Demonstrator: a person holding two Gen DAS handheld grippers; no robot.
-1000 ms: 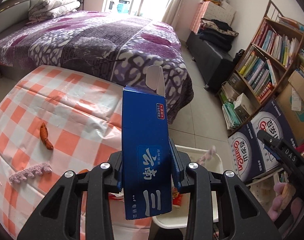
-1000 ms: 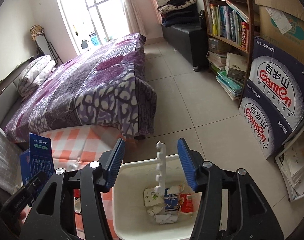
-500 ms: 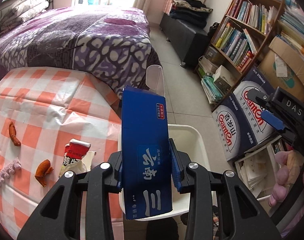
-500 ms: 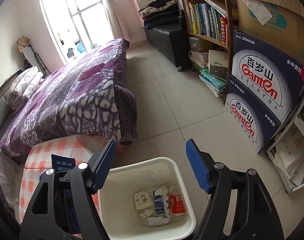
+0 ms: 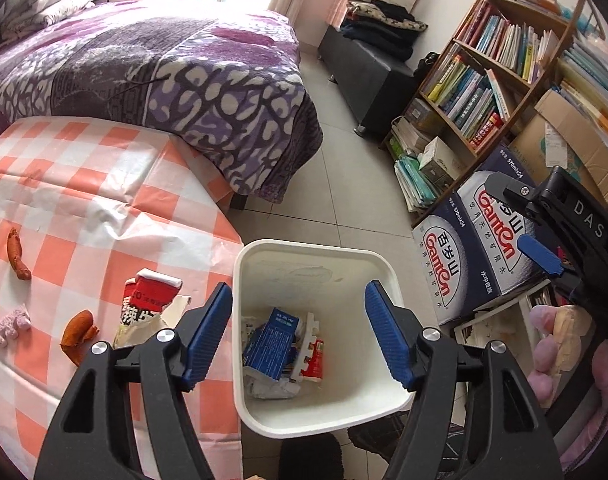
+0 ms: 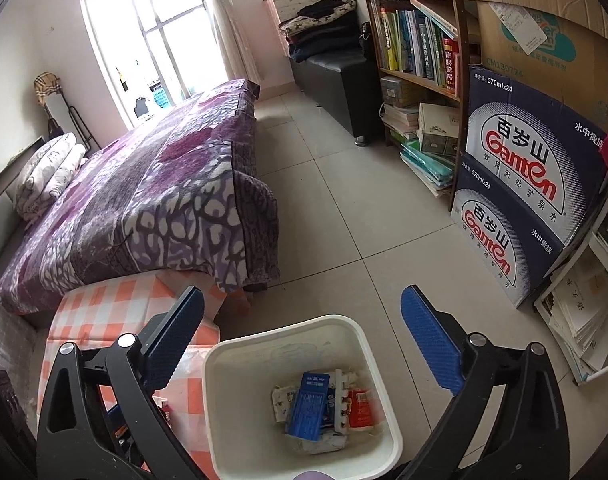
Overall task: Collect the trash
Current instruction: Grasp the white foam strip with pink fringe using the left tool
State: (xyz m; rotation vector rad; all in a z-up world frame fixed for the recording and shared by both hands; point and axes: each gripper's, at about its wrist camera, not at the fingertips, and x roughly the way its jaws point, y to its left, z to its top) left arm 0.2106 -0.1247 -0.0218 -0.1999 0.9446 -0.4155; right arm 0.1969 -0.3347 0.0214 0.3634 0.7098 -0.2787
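- The left gripper (image 5: 297,330) hangs over the white bin (image 5: 263,248), tilted steeply down, its jaws just having spread apart with nothing between them.
- The right gripper (image 6: 301,326) also tips down over the bin (image 6: 223,354); its jaws have just been widening and now gape, empty.
- In the left view a hand (image 5: 560,344) shows at the right edge, wrapped on the right gripper's handle.
- The blue box (image 5: 269,342) lies in the bin's bottom on other trash, leaning, its long axis running roughly from the near wall toward the far wall, printed face up.
- Just beside it lie a white toothed strip (image 5: 306,338) and a red packet (image 5: 315,356).
- The bin stands on the floor against the desk's right edge.
- On the desk's (image 5: 83,184) checked cloth: a red-and-white wrapper (image 5: 147,300) near that edge, two orange bits (image 5: 79,334) farther left, a pink strip (image 5: 5,330) at the left edge.
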